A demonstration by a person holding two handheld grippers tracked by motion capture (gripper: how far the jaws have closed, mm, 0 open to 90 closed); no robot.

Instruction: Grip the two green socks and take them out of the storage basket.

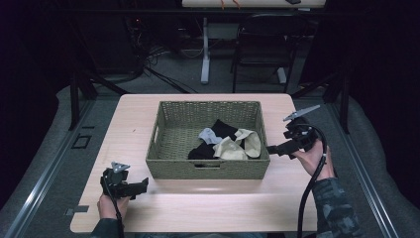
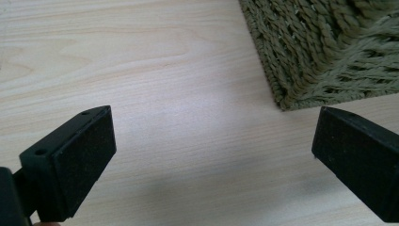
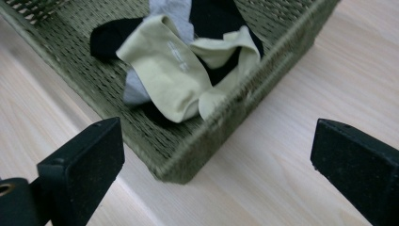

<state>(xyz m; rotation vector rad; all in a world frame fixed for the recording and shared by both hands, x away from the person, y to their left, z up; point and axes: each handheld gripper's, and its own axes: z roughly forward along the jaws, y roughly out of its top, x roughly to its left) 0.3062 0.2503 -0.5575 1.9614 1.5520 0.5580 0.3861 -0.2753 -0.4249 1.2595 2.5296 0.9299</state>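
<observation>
Resting at lower left of the high view, left gripper (image 1: 141, 184) has jaws apart and empty; right gripper (image 1: 271, 148), jaws apart, sits mid-right beside the woven basket (image 1: 208, 168) holding the socks (image 1: 233, 144).

Cream socks (image 3: 176, 70) heaped in woven basket (image 3: 226, 127)

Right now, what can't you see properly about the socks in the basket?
- How many socks: in the high view the black socks overlap into one dark shape, too small to count.
- The grey sock: in the right gripper view the cream sock covers its middle and the top edge cuts it off.
- The basket: the left gripper view shows just an outer corner; its wall hides the inside.
- The print on the cream sock: too blurred to read.
</observation>
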